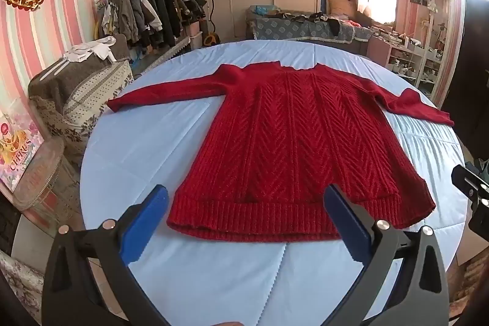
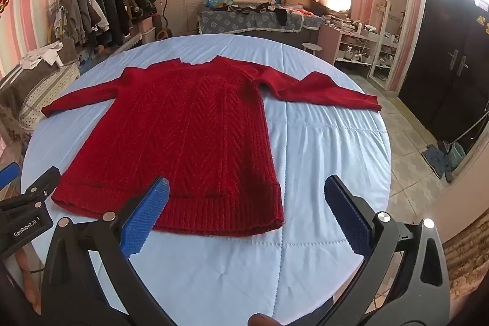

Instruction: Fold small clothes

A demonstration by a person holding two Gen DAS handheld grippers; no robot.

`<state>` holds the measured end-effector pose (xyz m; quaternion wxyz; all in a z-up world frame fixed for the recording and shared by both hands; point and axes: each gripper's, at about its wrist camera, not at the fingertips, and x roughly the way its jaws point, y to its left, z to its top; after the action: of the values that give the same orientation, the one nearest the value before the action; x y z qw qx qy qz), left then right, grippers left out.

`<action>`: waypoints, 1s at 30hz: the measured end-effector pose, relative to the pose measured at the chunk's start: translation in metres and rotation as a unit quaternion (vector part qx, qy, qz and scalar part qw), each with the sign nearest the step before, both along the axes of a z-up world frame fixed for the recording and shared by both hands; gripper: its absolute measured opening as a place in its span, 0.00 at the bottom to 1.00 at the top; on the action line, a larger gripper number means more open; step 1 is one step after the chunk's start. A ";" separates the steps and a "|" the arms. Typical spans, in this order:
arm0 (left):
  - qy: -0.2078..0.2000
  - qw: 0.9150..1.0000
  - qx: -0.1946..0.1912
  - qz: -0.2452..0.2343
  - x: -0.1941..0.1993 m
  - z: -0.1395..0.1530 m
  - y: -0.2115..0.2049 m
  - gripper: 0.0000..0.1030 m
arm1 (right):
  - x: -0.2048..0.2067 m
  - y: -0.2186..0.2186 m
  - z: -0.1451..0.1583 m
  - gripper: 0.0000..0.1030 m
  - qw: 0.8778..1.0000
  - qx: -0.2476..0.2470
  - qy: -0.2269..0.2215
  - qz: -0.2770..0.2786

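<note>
A small red knitted sweater point(image 1: 284, 142) point(image 2: 183, 127) lies flat on the pale blue quilted table cover point(image 1: 214, 280) point(image 2: 321, 158). Both sleeves are spread out sideways, the collar is at the far end and the ribbed hem is nearest me. My left gripper point(image 1: 246, 197) hovers open just above and in front of the hem, its blue pads point(image 1: 143, 225) wide apart with nothing between them. My right gripper point(image 2: 246, 191) also stands open, over the hem's right corner and the bare cover beside it. Each gripper's black body shows at the edge of the other's view.
A covered stack of bedding point(image 1: 79, 87) stands left of the table. A clothes rack point(image 1: 146, 11) with dark jackets lines the far wall, next to a bed point(image 1: 305, 23) strewn with clothes. Shelves point(image 2: 363, 48) and a dark door point(image 2: 452, 57) are on the right, tiled floor below.
</note>
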<state>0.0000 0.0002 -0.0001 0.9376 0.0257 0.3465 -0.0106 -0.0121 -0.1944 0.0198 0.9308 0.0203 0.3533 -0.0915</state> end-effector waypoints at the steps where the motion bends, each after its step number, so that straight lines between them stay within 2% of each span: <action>1: 0.001 1.000 0.006 0.001 0.000 0.000 -0.001 0.99 | 0.000 0.000 0.000 0.97 1.000 -0.001 0.000 0.000; 13: -0.003 1.000 0.005 -0.003 0.002 -0.006 -0.001 0.99 | 0.001 0.003 0.002 0.97 1.000 -0.003 -0.003 -0.001; 21: -0.004 1.000 0.006 -0.004 0.009 0.001 -0.003 0.99 | 0.007 -0.005 -0.001 0.97 1.000 -0.005 -0.002 -0.002; 30: -0.008 1.000 0.015 -0.005 0.027 0.001 -0.005 0.99 | 0.039 -0.027 -0.001 0.97 1.000 -0.006 0.002 -0.005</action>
<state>0.0274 -0.0048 0.0009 0.9398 0.0415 0.3392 -0.0099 0.0273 -0.2210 0.0191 0.9297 0.0166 0.3545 -0.0986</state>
